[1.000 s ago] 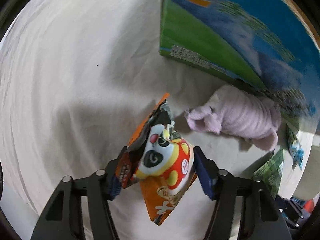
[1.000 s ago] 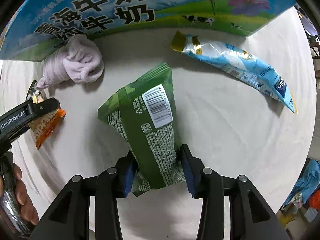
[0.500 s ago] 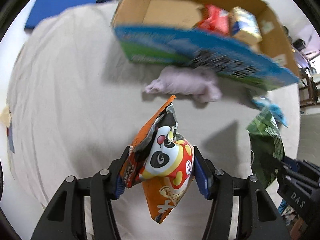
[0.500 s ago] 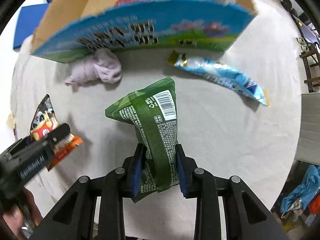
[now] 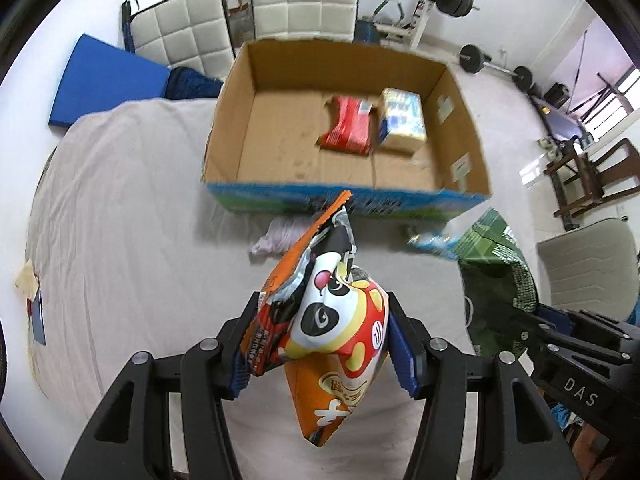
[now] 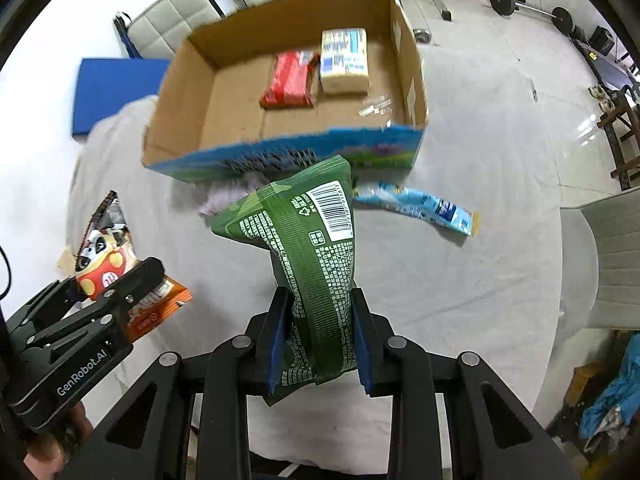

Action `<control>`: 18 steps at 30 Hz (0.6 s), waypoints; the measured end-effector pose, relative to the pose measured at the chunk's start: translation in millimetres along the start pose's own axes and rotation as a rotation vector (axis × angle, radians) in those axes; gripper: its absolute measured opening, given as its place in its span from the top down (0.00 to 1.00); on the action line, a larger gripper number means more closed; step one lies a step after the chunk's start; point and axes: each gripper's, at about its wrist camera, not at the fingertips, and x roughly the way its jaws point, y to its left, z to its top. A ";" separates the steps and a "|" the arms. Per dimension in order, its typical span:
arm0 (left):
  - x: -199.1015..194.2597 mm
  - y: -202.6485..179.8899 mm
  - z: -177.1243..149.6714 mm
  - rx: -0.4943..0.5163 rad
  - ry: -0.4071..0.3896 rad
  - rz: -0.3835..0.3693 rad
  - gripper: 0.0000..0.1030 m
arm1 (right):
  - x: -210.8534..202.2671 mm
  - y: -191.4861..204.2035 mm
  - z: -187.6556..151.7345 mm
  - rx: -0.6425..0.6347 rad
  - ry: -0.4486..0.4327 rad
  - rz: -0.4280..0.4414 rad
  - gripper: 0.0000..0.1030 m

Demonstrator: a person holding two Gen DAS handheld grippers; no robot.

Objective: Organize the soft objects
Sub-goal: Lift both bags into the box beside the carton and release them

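Our left gripper clamps the orange panda-print snack bag; our right gripper pinches the green foil snack bag. We hold both in front of the open cardboard box, above the lilac cloth by its front wall.

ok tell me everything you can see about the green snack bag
The green crinkly plastic snack bag is a sealed pouch printed with white text, a recycling mark and a white barcode panel near its top. It stands roughly upright, lifted off the cloth-covered table, with its lower part pinched between the blue pads of the right claw, which alone touches it. Its top leans slightly left, in front of the open cardboard box.
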 end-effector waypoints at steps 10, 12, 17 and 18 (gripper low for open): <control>-17.1 2.5 83.8 0.017 -0.082 -0.020 0.48 | -34.6 13.9 64.0 0.000 -0.116 0.002 0.70; -8.4 3.5 99.8 0.017 -0.076 -0.015 0.48 | -31.9 15.9 80.6 0.008 -0.130 -0.017 0.70; 30.5 11.5 140.2 0.010 -0.017 -0.009 0.48 | -8.2 14.0 121.5 0.045 -0.134 -0.079 0.70; 37.9 13.2 145.3 0.008 -0.003 -0.012 0.48 | -0.2 11.6 129.1 0.060 -0.129 -0.089 0.70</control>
